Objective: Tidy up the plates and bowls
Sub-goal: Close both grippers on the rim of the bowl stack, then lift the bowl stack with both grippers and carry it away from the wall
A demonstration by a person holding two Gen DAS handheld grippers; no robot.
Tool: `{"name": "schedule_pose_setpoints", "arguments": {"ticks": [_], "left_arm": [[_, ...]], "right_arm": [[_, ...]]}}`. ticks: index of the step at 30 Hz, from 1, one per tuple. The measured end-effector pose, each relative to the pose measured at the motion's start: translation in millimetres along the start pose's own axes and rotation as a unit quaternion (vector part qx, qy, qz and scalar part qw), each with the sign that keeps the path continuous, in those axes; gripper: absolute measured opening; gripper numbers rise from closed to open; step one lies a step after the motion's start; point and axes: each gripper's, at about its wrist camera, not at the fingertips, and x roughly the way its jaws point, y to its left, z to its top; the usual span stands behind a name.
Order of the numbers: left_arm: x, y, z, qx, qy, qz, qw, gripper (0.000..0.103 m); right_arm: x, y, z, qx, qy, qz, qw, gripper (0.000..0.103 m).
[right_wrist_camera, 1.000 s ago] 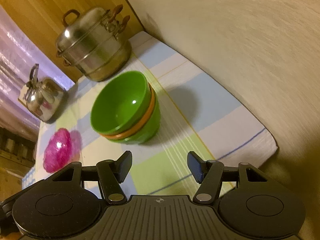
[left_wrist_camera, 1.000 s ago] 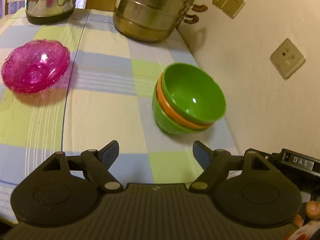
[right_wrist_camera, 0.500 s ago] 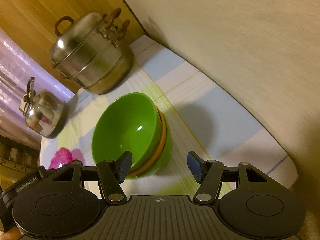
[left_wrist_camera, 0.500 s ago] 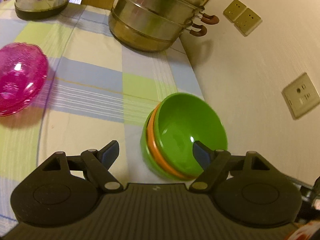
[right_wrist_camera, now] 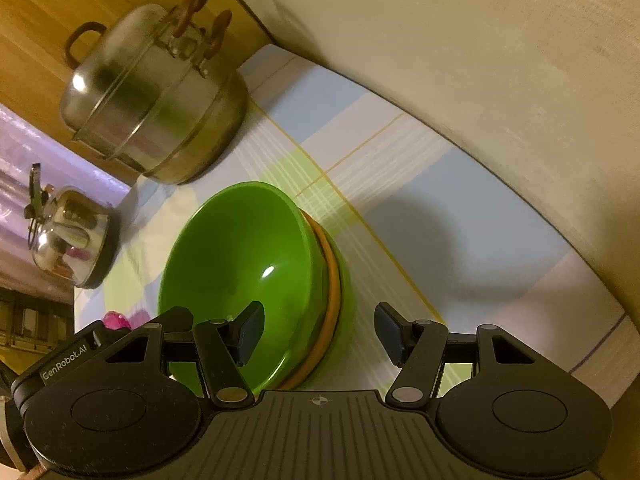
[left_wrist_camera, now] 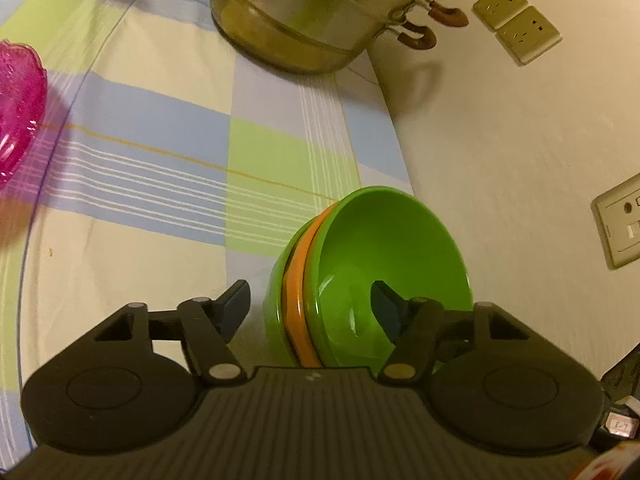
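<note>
A stack of nested bowls, green over orange over green (left_wrist_camera: 372, 264), sits on the checked tablecloth near the wall. My left gripper (left_wrist_camera: 312, 306) is open and straddles the stack's left rim, one finger inside the top bowl, one outside. In the right wrist view the same stack (right_wrist_camera: 248, 264) lies between the jaws of my open right gripper (right_wrist_camera: 320, 330), which straddles its right rim. A pink glass bowl (left_wrist_camera: 16, 116) sits at the far left and shows in the right wrist view (right_wrist_camera: 116, 319) as a sliver.
A steel steamer pot (left_wrist_camera: 308, 12) stands behind the stack and shows in the right wrist view (right_wrist_camera: 152, 96). A steel kettle (right_wrist_camera: 68, 236) stands further left. The wall (left_wrist_camera: 520, 140) with sockets runs close along the table's right edge.
Both grippers have moved in toward the bowl stack, from short of it to straddling its rim on either side. The bowls have not moved.
</note>
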Motion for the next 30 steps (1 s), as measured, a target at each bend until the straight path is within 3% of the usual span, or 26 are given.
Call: {"name": "schedule_pose_setpoints", "arguments": {"ticks": [8, 17, 22, 30], "left_arm": [[13.2, 1.8, 0.9, 0.009, 0.011, 0.007, 0.9999, 0.047], [19.6, -3.0, -1.1, 0.023, 0.016, 0.014, 0.9995, 0.042], [21.1, -4.8, -0.9, 0.027, 0.017, 0.020, 0.9993, 0.039], [22.5, -6.1, -1.1, 0.039, 0.016, 0.031, 0.9986, 0.031]], "right_arm": [[18.4, -0.2, 0.6, 0.008, 0.012, -0.008, 1.000, 0.061], [29.5, 2.2, -2.3, 0.008, 0.016, -0.012, 1.000, 0.060], [33.5, 0.4, -2.8, 0.008, 0.023, -0.010, 1.000, 0.047], [36.0, -1.1, -4.8, 0.006, 0.020, -0.022, 1.000, 0.034]]}}
